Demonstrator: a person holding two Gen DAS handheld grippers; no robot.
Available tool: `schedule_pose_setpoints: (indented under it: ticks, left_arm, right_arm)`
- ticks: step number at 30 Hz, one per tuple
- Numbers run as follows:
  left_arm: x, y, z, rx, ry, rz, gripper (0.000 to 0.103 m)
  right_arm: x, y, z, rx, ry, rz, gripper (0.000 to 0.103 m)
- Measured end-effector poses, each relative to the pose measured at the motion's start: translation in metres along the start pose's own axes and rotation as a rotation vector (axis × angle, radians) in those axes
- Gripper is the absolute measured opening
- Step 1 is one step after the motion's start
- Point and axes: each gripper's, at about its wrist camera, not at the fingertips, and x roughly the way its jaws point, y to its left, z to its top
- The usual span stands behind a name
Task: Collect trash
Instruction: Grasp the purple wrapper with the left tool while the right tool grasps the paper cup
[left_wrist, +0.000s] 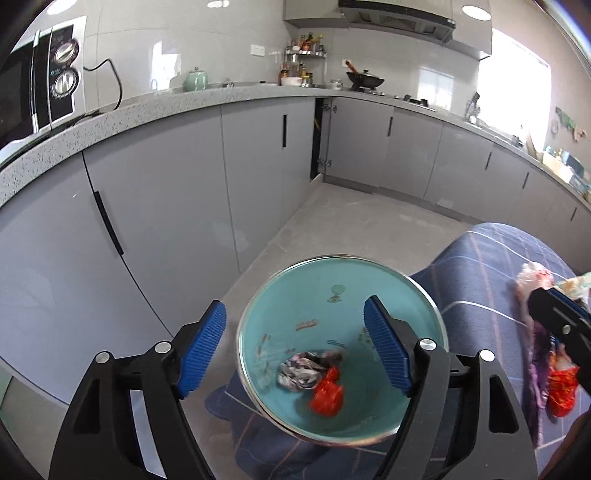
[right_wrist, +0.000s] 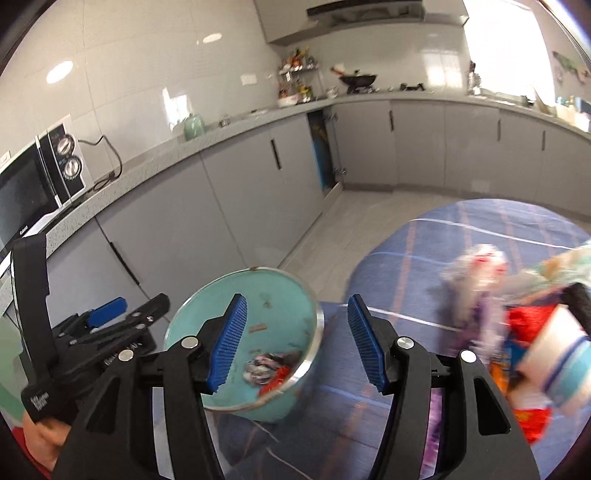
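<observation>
A teal bowl (left_wrist: 332, 295) stands on the blue checked tablecloth (left_wrist: 480, 258) at the table's left end. In it lie a crumpled grey wrapper (left_wrist: 303, 373) and a red wrapper (left_wrist: 327, 395). My left gripper (left_wrist: 295, 354) is open and empty, hovering over the bowl. My right gripper (right_wrist: 295, 339) is open and empty above the bowl's right rim (right_wrist: 314, 332); the bowl (right_wrist: 221, 317) holds the same wrappers (right_wrist: 266, 369). A blurred pile of trash (right_wrist: 517, 332) lies to the right: red packet, purple wrapper, paper cup. The pile also shows in the left wrist view (left_wrist: 554, 376).
Grey kitchen cabinets (left_wrist: 166, 206) and a speckled counter (left_wrist: 110, 118) run along the left and back. A microwave (left_wrist: 37, 85) sits on the counter. One cabinet door (left_wrist: 325, 136) stands ajar. The grey tiled floor (left_wrist: 351, 218) lies beyond the table.
</observation>
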Motion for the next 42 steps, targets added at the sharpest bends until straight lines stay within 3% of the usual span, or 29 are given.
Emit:
schedule_pose_setpoints:
  ticks: [4,9,20,27,30,33,42]
  left_arm:
    - [-0.019,-0.016,-0.001,0.023,-0.019,-0.057,0.077]
    - [-0.033,-0.051,-0.006,0.071,-0.028,-0.131,0.077]
    - [-0.040,-0.131,-0.037,0.192,0.001,-0.279,0.077]
    - [-0.028,-0.185,-0.056,0.250,0.075,-0.349,0.077]
    - [-0.024,-0.200,-0.061,0.253,0.100,-0.366,0.077]
    - [-0.019,-0.212,-0.067,0.250,0.125,-0.370,0.077]
    - [-0.006,-0.229,-0.078,0.267,0.168,-0.332,0.076]
  right_arm:
    - [-0.034,-0.038,-0.011,0.023,-0.031,-0.088,0.057]
    - [-0.058,-0.081,-0.035,0.076,-0.009,-0.181,0.057]
    - [-0.096,-0.130,-0.074,0.135,0.005,-0.267,0.054]
    - [-0.108,-0.156,-0.074,0.174,-0.039,-0.300,0.054]
    - [-0.114,-0.166,-0.070,0.165,-0.053,-0.297,0.058]
    - [-0.108,-0.174,-0.062,0.143,-0.049,-0.293,0.071]
    - [-0.070,-0.193,-0.048,0.131,0.039,-0.242,0.072]
